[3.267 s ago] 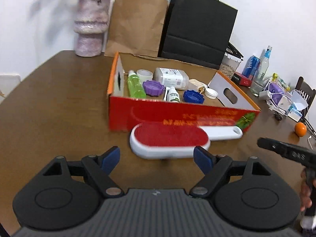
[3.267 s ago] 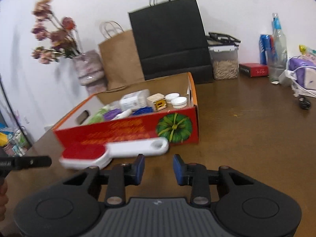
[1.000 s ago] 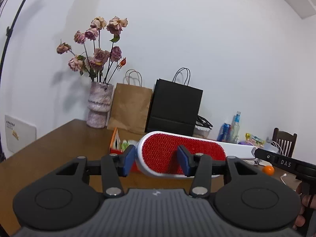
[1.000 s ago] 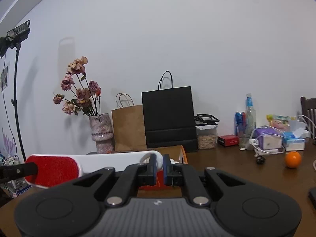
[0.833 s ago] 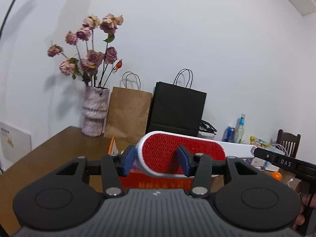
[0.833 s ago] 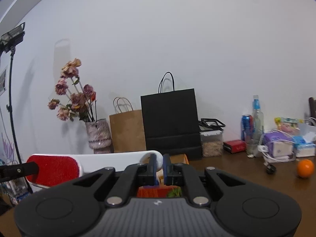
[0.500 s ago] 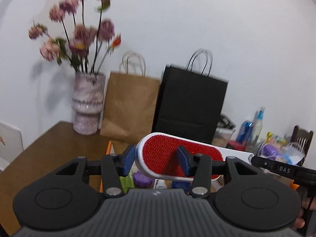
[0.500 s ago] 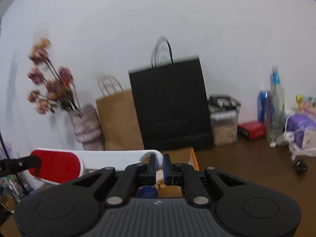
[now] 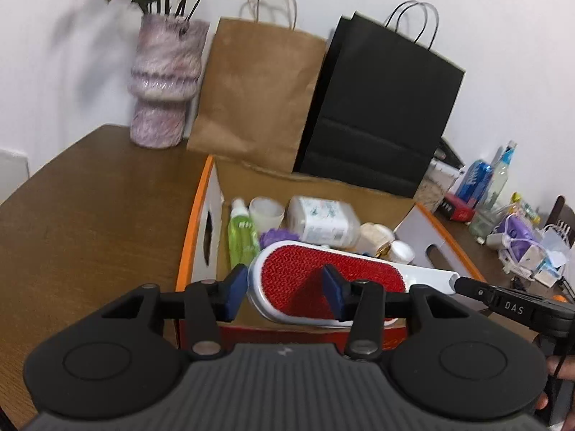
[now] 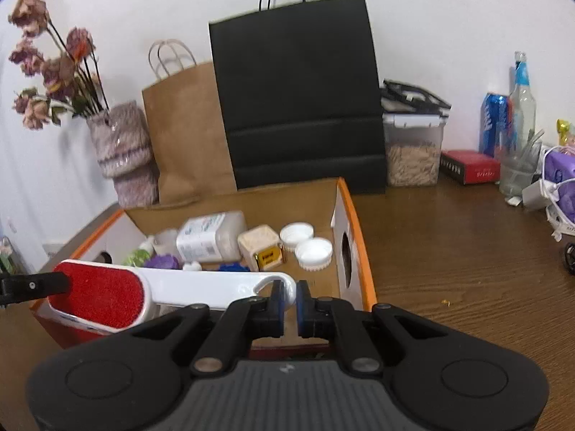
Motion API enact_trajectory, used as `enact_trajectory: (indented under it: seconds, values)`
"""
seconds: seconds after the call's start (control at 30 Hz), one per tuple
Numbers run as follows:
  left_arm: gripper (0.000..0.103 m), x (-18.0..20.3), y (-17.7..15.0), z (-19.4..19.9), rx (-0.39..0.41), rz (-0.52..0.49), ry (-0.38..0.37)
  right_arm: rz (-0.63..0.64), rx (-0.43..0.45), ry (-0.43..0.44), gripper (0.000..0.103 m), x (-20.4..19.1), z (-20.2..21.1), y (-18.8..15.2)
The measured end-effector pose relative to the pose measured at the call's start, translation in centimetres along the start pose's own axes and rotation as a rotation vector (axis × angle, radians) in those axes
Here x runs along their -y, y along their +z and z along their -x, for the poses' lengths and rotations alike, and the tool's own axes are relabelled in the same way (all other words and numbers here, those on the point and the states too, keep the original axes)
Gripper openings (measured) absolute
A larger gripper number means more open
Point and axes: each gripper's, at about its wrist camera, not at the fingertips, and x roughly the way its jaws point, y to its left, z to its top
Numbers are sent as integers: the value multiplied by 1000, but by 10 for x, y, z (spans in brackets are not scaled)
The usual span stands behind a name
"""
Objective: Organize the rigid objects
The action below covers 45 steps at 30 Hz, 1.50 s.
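Though white-handled, red-faced lint brush [image 9: 305, 280]

We were in a home, at a brown wooden table [image 10: 449, 251] by a white wall. At the upper left stood a vase [image 9: 163, 86] of dried flowers. Two paper shopping bags [image 10: 298, 97] leaned behind. On the right we saw drink bottles [image 10: 523, 86] and a chair [image 9: 564, 215].

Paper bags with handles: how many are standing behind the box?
2. The brown bag stands behind the cardboard box, next to the vase. The black bag stands beside it, on its right. Nothing suggests a hidden third one.
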Motion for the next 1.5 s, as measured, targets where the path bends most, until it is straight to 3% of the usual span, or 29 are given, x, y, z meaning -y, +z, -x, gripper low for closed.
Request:
enact_trajectory:
  seconds: [0.17, 0.33, 0.57, 0.87, 1.17, 1.33, 1.5]
  values:
    - [45, 1, -3, -7, -39, -10, -8, 27, -20, 5, 13, -4, -3, 0]
    - [45, 6, -5, 0, -41, -27, 60, 19, -26, 28, 13, -3, 8, 1]
    - [46, 3, -7, 51, -15, -4, 65, 31, 4, 60, 13, -11, 54, 3]
    - [51, 28, -17, 136, 60, -61, 38, 56, 107, 103, 14, -22, 147, 4]
    - [59, 62, -64, 213, 156, -133, 4, 135, 192, 100, 25, -32, 230, -41]
    - [63, 78, -96, 251, 257, -189, 63, 173, 230, 68, 29, -35, 265, -74]
    - [69, 85, -130, 281, 331, -217, 96, 194, 276, 56, 40, -37, 296, -107]
